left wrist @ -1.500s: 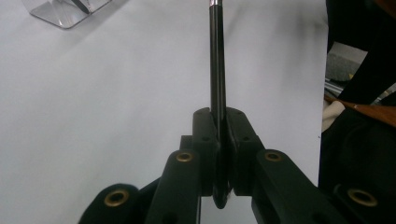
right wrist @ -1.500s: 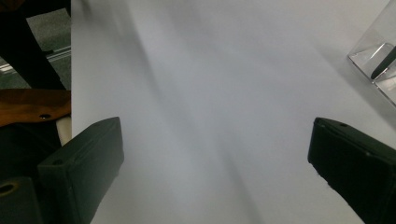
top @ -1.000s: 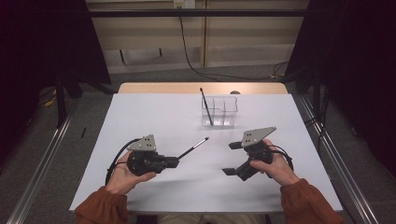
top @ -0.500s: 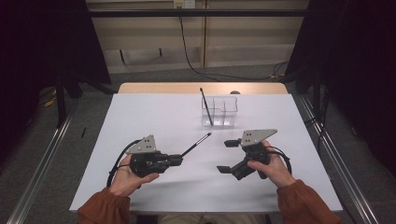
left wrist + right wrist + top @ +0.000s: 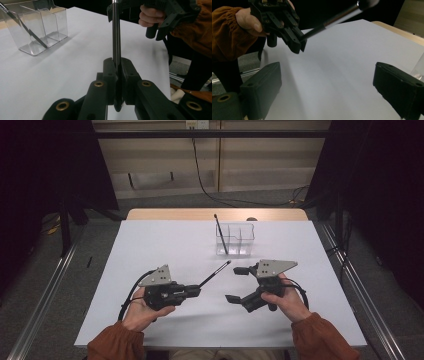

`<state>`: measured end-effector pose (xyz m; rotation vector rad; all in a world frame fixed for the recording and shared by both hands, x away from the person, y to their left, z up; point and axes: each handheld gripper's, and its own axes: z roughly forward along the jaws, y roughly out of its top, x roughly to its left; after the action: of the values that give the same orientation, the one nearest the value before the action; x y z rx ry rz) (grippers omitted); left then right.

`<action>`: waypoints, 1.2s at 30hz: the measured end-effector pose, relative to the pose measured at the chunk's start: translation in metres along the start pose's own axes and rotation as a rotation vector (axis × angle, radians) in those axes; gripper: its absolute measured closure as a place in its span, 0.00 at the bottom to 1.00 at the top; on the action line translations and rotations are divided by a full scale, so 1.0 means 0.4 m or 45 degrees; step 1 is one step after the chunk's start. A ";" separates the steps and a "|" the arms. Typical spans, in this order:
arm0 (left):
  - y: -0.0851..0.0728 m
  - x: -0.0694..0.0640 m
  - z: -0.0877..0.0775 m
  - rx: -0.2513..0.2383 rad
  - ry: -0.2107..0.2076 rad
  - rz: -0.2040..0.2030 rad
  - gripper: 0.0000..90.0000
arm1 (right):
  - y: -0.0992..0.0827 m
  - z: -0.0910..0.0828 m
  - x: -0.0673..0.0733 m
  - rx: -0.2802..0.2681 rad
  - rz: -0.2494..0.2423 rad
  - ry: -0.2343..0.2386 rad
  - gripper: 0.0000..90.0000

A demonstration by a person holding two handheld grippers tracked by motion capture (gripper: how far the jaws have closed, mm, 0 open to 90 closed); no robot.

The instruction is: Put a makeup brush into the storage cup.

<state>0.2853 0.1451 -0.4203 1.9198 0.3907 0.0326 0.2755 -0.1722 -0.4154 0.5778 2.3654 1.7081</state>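
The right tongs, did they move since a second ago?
Yes. In the high view the right tongs slid left, from under the clear organizer's right end to under its middle, nearer the pen.

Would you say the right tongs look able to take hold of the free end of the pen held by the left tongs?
Probably yes: the right tongs stand open, and bare table separates them from the pen tip, which the left tongs hold out toward them.
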 end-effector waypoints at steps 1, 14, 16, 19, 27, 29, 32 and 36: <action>0.002 -0.003 0.006 -0.001 -0.004 0.003 0.93 | 0.002 0.001 0.001 -0.006 0.004 0.004 0.10; 0.002 -0.017 0.034 -0.030 -0.033 0.015 0.93 | 0.020 -0.004 0.000 -0.095 0.057 0.030 0.16; -0.001 -0.019 0.037 -0.033 -0.037 0.012 0.93 | 0.023 -0.004 0.000 -0.100 0.062 0.035 0.19; -0.004 -0.020 0.040 -0.031 -0.041 0.010 0.93 | 0.028 -0.001 0.000 -0.099 0.079 0.043 0.27; -0.010 -0.021 0.042 -0.021 -0.043 0.014 0.93 | 0.034 0.007 -0.006 -0.108 0.115 0.040 0.45; -0.011 -0.022 0.044 -0.015 -0.046 0.015 0.93 | 0.034 0.006 -0.008 -0.109 0.120 0.058 0.52; -0.013 -0.023 0.046 -0.011 -0.045 0.020 0.93 | 0.033 0.005 -0.011 -0.108 0.138 0.081 0.63; -0.016 -0.022 0.051 -0.001 -0.058 0.012 0.93 | 0.033 0.002 -0.017 -0.109 0.170 0.096 0.72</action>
<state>0.2796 0.1263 -0.4324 1.9181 0.3511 -0.0045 0.2847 -0.1707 -0.4041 0.6826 2.3376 1.9099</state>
